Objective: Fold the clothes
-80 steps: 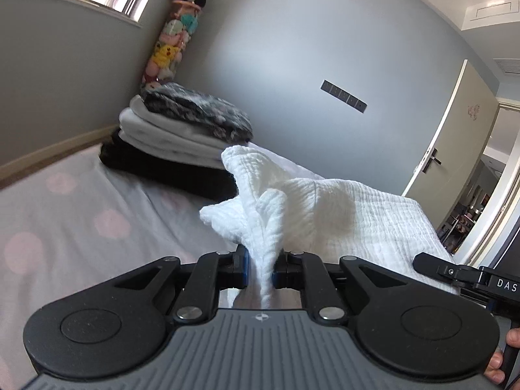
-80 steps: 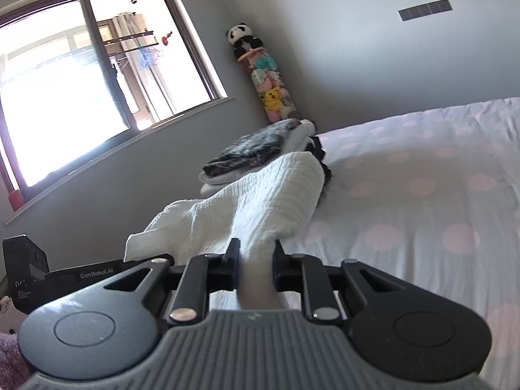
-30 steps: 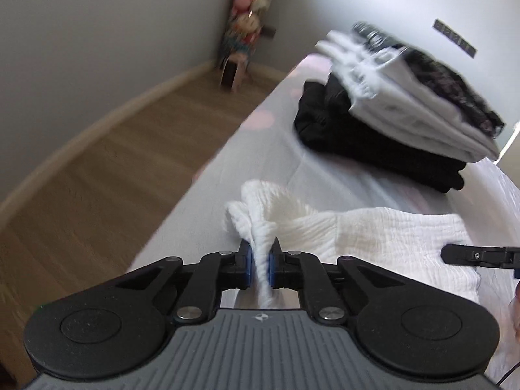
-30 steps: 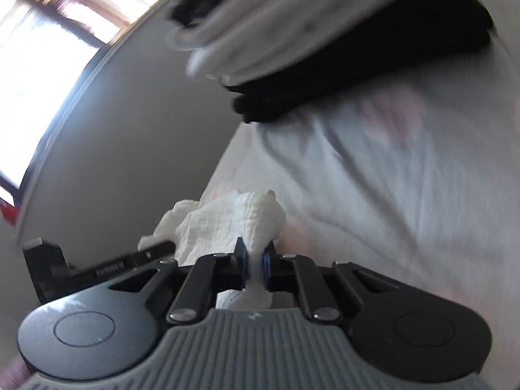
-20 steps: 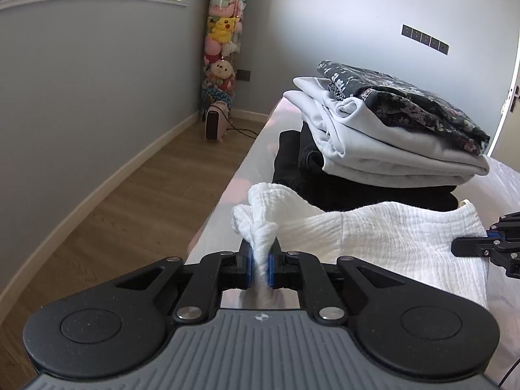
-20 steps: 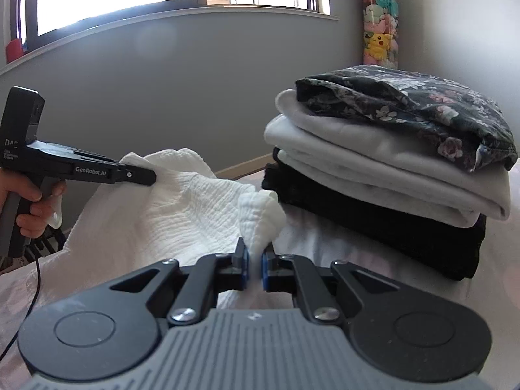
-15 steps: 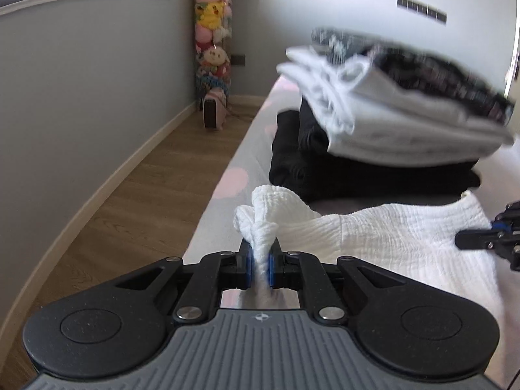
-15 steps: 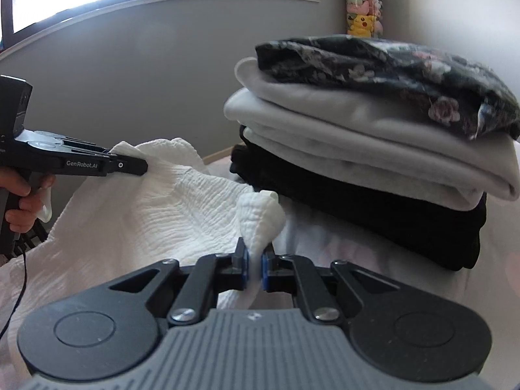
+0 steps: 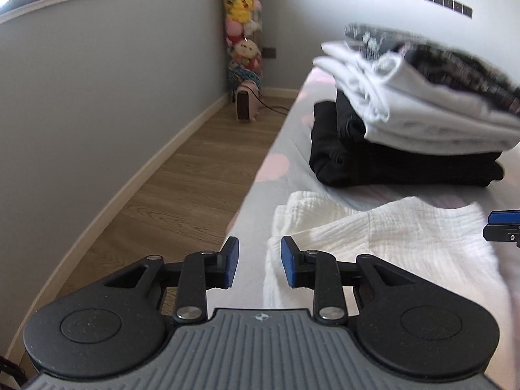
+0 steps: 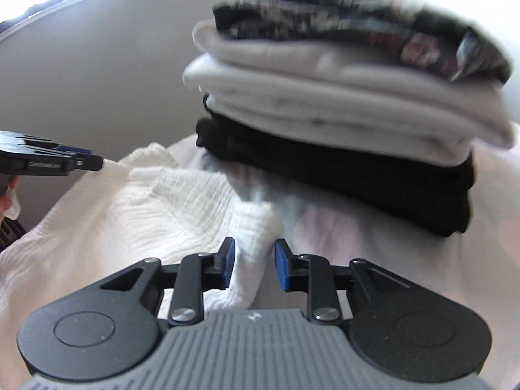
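White muslin cloth [image 9: 390, 237] lies folded beside the stack [image 9: 409, 110]; left gripper [image 9: 259, 261] and right gripper [image 10: 252, 261] both spread, fold apparently finished.

**Where everything sits on and beside the bed**

From my left wrist view, the bed [image 9: 276, 149] runs ahead on the right, the floor [image 9: 182, 182] on the left below the wall. The folded cloth [image 9: 390, 237] lies on the bed near its edge, just ahead of my left gripper [image 9: 259, 266]. Behind it stands the stack of folded clothes [image 9: 406, 110]. A heater [image 9: 247, 104] sits on the floor in the far corner, the toy column [image 9: 243, 32] behind it. My right gripper [image 10: 252, 265] straddles the cloth's other corner.
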### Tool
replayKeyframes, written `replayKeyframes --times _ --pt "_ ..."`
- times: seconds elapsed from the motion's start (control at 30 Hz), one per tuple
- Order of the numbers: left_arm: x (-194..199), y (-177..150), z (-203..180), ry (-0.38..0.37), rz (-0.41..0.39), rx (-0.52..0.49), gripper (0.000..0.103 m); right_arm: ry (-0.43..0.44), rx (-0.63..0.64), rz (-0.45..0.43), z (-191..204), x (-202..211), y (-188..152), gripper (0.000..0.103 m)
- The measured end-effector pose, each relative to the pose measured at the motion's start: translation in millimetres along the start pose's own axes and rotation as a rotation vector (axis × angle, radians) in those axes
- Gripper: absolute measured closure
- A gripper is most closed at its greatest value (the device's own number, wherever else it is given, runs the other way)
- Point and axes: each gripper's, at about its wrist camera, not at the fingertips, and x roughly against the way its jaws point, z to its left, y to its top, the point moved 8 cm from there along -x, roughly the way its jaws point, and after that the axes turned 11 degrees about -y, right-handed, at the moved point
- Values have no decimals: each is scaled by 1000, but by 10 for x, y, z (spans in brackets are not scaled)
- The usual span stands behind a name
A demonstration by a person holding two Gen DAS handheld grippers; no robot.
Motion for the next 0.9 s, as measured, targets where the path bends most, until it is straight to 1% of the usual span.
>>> replayKeyframes --times 0.07,0.17,0.27,0.33,0.4,0.43,0.5,0.57,0.7,0.83,0.9 --pt "235 -77 -48 -25 9 0 70 42 3 -19 83 260 -9 72" --pt "521 -299 -190 -33 32 -35 70 106 52 -39 357 675 -150 72" --pt "704 -536 -288 -29 36 -60 70 141 125 -62 705 870 -302 73" --pt "763 -696 -293 -16 41 -49 72 153 155 -62 878 895 -406 73" --pt "761 -841 -252 -3 53 -12 76 146 185 -57 1006 871 -527 74" --pt "738 -908 -223 3 64 8 79 135 191 -43 1029 849 -597 73" --pt "683 -1038 -170 19 90 43 79 124 168 10 1028 740 -722 73" --pt "605 -1146 -139 28 116 66 79 115 151 43 1014 639 -811 73" --pt "583 -1154 -148 56 126 90 79 119 116 70 996 552 -819 73" --pt "789 -1064 -249 107 121 79 79 121 94 81 932 696 -732 73" --pt "959 -994 -350 115 99 70 79 119 89 78 883 823 -691 72"
